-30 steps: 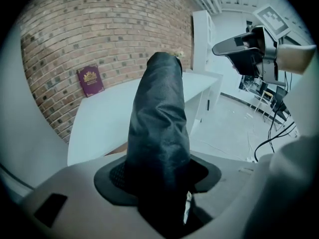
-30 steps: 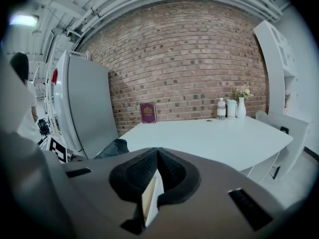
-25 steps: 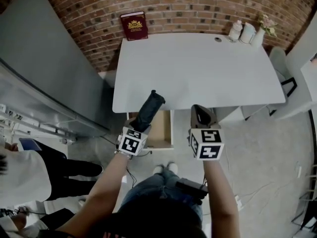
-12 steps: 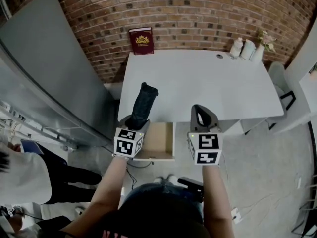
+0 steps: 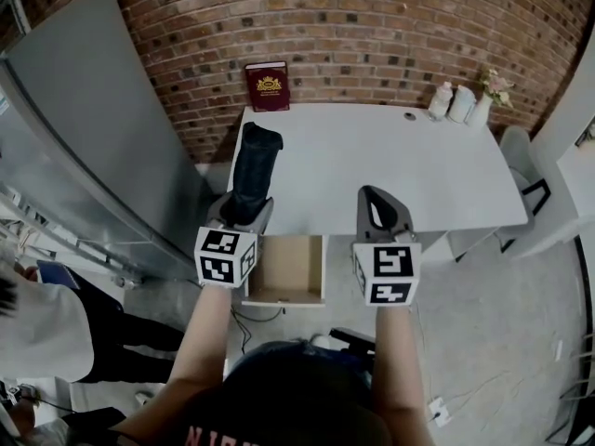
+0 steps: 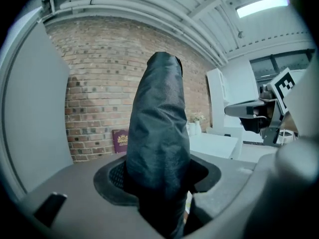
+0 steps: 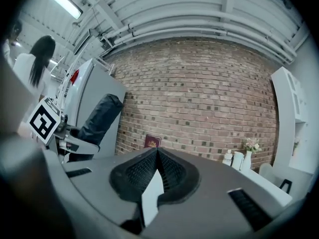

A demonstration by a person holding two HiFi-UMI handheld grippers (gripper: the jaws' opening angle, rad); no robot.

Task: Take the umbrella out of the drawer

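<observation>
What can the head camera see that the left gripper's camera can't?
Only the head view shows the open drawer, pulled out at the front edge of the table. Only the left gripper view shows the ceiling light. Both show the black umbrella gripped in the left gripper, the red book and the brick wall.

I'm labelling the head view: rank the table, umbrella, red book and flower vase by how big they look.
Largest to smallest:
table
umbrella, nearer the camera, so enlarged
red book
flower vase
</observation>
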